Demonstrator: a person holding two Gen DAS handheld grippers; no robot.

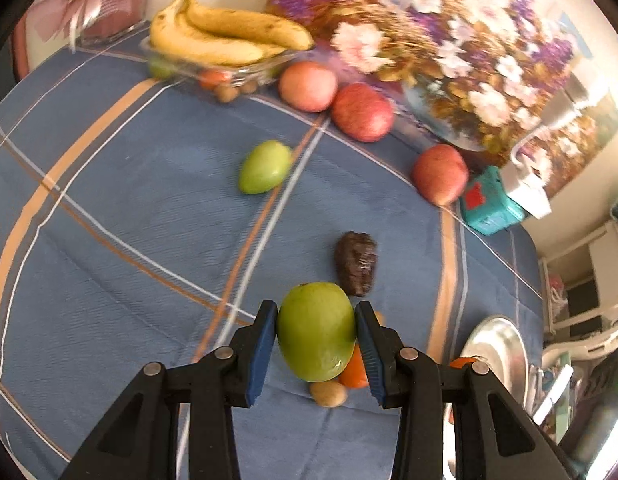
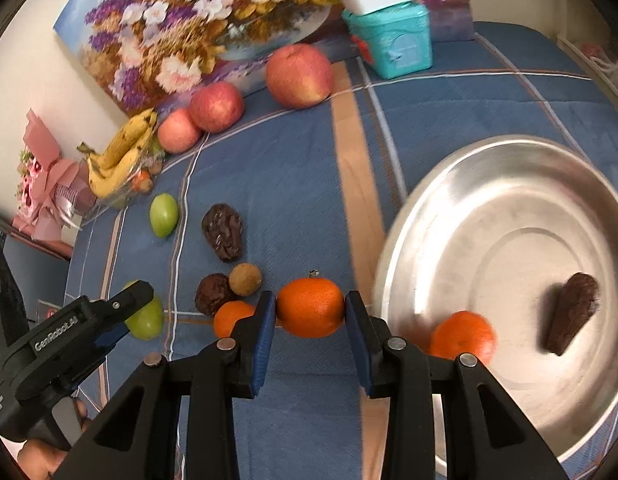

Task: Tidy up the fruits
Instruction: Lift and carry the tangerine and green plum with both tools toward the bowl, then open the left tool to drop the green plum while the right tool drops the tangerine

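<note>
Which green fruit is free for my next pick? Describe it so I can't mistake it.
Start at the glass dish holding bananas. Nearer the camera, one green fruit lies alone on the blue cloth. Unlike the green fruit in the left hand-held gripper, nothing touches it.

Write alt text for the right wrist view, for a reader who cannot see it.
The right hand-held gripper clamps an orange above a blue plaid cloth, just left of a steel plate holding another orange and a dark dried fruit. Behind lie apples, bananas, green fruits and more dried fruit; the left hand-held gripper grips a green fruit.
</note>
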